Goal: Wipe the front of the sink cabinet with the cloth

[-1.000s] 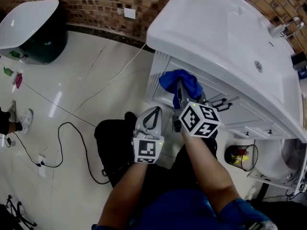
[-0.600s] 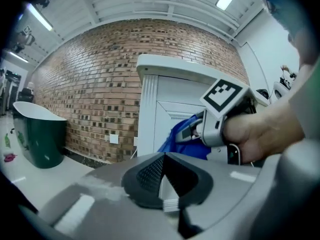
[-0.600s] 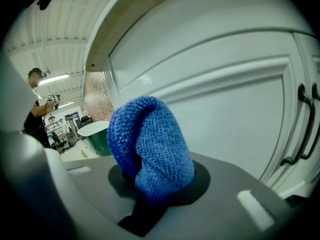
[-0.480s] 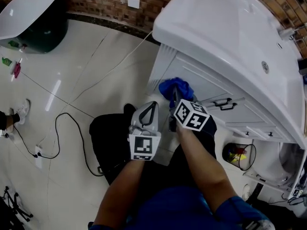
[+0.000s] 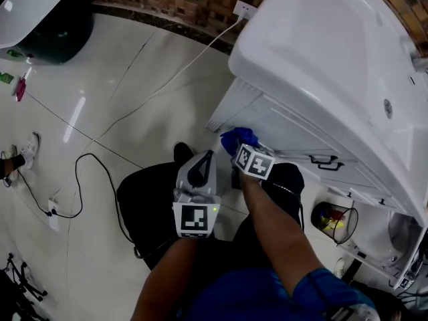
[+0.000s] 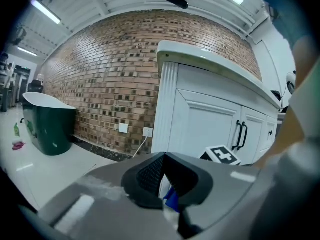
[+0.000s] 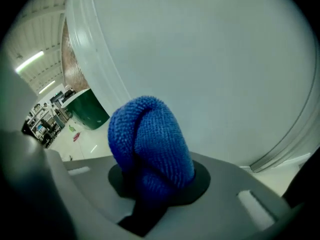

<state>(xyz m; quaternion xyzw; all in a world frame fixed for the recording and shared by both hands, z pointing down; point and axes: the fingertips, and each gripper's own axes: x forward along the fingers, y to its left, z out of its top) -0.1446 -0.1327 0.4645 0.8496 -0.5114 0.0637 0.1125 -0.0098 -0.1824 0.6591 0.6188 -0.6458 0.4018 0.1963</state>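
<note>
The white sink cabinet [image 5: 281, 129] stands at the right of the head view under its white basin top [image 5: 334, 52]. My right gripper [image 5: 238, 150] is shut on a bunched blue cloth [image 5: 233, 138], which is pressed against the cabinet's lower left door panel. In the right gripper view the cloth [image 7: 150, 144] bulges out of the jaws, right up against the white panel [image 7: 215, 64]. My left gripper [image 5: 202, 160] hangs just left of the right one, shut and holding nothing. Its own view faces the cabinet front [image 6: 207, 129], with a bit of blue cloth [image 6: 171, 200] behind the jaws.
Black door handles [image 5: 323, 160] sit right of the cloth. A bin with coloured items [image 5: 334, 221] stands under the cabinet's right end. A dark green tub with a white basin [image 5: 40, 15] is far left, a black cable [image 5: 83, 179] crosses the tiles, and a white cord [image 5: 190, 62] runs to a wall socket.
My right gripper has carried the cloth down the cabinet front toward its lower left corner. The left gripper stayed beside it, still shut.
</note>
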